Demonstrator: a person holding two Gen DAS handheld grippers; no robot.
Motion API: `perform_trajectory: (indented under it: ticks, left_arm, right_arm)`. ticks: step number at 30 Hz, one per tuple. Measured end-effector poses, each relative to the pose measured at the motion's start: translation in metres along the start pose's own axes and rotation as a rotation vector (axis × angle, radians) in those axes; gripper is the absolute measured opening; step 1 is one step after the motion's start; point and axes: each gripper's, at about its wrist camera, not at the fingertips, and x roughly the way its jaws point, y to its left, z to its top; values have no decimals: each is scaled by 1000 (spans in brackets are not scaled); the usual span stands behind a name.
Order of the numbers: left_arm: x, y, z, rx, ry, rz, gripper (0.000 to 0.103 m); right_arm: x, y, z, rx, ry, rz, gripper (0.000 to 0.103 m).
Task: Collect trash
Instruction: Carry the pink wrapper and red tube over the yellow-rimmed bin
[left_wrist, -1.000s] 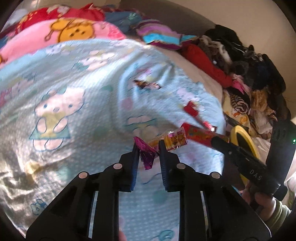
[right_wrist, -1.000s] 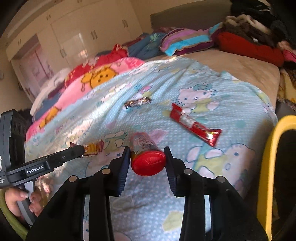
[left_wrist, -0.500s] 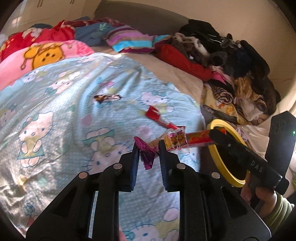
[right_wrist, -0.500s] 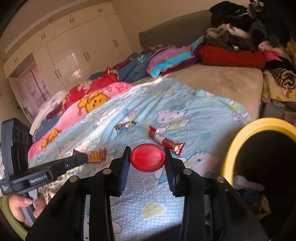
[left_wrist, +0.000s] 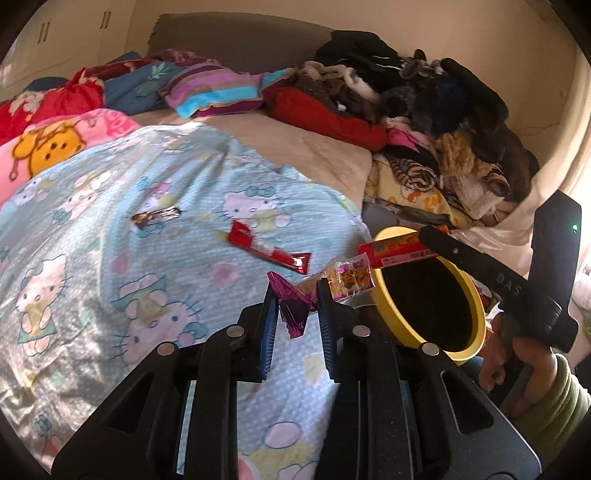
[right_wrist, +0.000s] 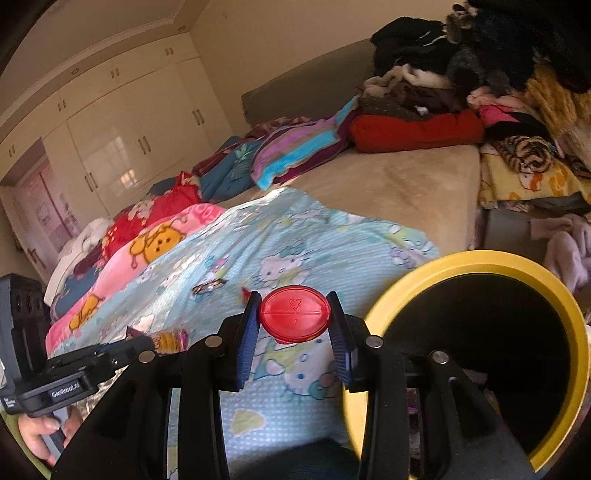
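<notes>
My left gripper is shut on a purple and yellow snack wrapper, held above the bed's edge left of the yellow-rimmed trash bin. My right gripper is shut on a red-capped tube; in the left wrist view the tube hangs over the bin's far rim. The bin fills the right of the right wrist view. A red wrapper and a dark wrapper lie on the blue cartoon-cat sheet; the dark one also shows in the right wrist view.
A heap of clothes lies at the bed's far right. Folded blankets and a striped pillow line the headboard side. White wardrobes stand beyond the bed.
Both grippers have swung right, away from the bed and toward the bin. The tube now hangs at the bin's rim and the bin fills more of both views. Both grips are unchanged.
</notes>
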Motion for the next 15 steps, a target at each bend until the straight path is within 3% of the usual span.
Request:
perform_trajectory:
  ticks: [15]
  left_arm:
    - [20, -57, -1, 104, 32, -60, 15]
  right_arm:
    - [-33, -56, 9, 95, -63, -79, 34]
